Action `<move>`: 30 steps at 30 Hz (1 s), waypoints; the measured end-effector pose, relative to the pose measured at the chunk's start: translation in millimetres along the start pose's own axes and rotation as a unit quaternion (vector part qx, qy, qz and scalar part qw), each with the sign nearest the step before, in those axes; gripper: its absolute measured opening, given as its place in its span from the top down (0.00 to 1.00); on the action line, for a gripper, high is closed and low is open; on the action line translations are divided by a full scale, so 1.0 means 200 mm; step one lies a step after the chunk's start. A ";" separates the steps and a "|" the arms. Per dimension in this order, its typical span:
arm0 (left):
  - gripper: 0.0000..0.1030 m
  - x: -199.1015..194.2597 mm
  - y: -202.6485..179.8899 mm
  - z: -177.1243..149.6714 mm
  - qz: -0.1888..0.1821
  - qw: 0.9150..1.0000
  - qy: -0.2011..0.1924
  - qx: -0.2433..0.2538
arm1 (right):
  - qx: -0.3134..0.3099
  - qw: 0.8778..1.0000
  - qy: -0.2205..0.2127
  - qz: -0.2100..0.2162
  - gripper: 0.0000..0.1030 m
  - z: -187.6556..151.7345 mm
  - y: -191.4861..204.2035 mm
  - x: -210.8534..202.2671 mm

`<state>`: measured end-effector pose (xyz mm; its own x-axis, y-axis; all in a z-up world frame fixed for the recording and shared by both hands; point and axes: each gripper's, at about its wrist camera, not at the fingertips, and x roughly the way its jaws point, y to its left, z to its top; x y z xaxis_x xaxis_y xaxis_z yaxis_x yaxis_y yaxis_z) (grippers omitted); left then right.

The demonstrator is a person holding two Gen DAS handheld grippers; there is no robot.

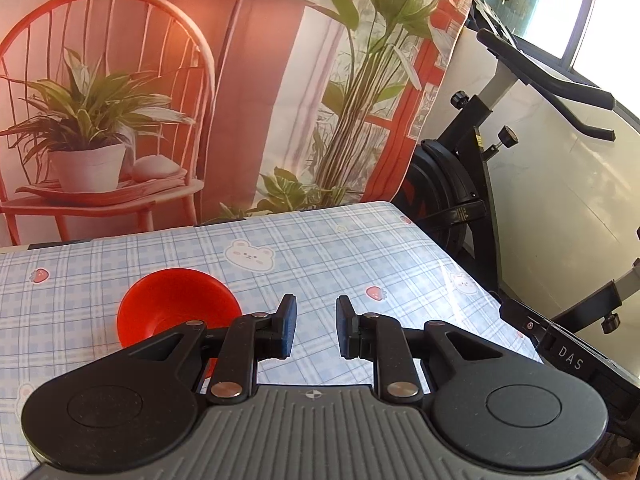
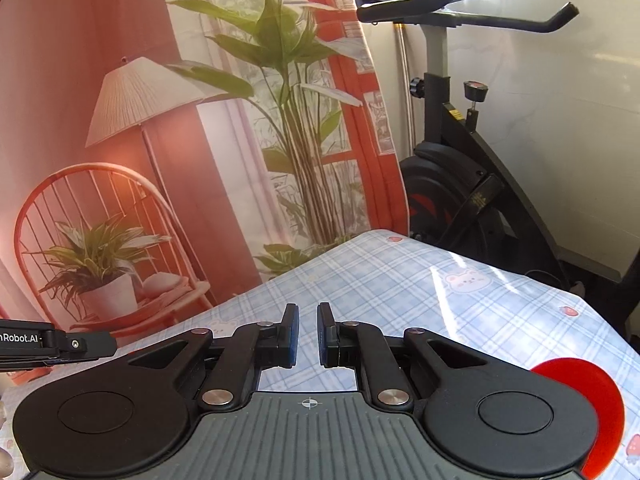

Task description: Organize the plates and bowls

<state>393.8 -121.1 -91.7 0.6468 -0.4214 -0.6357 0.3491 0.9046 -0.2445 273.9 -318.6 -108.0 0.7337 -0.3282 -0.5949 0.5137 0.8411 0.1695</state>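
Note:
A red bowl (image 1: 176, 304) sits upright on the blue plaid tablecloth (image 1: 320, 248), just left of and partly behind my left gripper (image 1: 316, 326), which is open and empty above the cloth. In the right wrist view a red plate (image 2: 600, 408) lies on the cloth (image 2: 400, 280) at the lower right, mostly hidden behind the gripper body. My right gripper (image 2: 308, 334) hovers over the table with its jaws slightly apart and holds nothing. The left gripper's body (image 2: 52, 344) pokes in at the left edge.
A printed backdrop (image 1: 160, 100) with chair, plants and lamp hangs behind the table. A black exercise bike (image 1: 480, 168) stands beyond the table's right edge; it also shows in the right wrist view (image 2: 460, 184). The table's far right corner (image 1: 392, 208) is near the bike.

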 end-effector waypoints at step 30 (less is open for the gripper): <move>0.54 0.21 -0.71 -0.30 -0.050 0.992 0.061 0.103 | 0.014 0.997 0.017 -0.074 0.77 -0.19 -0.93 -0.23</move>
<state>332.0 -263.4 -127.9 0.5205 -0.4857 -0.7023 0.5458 0.8218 -0.1637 128.2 -443.5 -141.7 0.6345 -0.4321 -0.6409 0.6267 0.7729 0.0994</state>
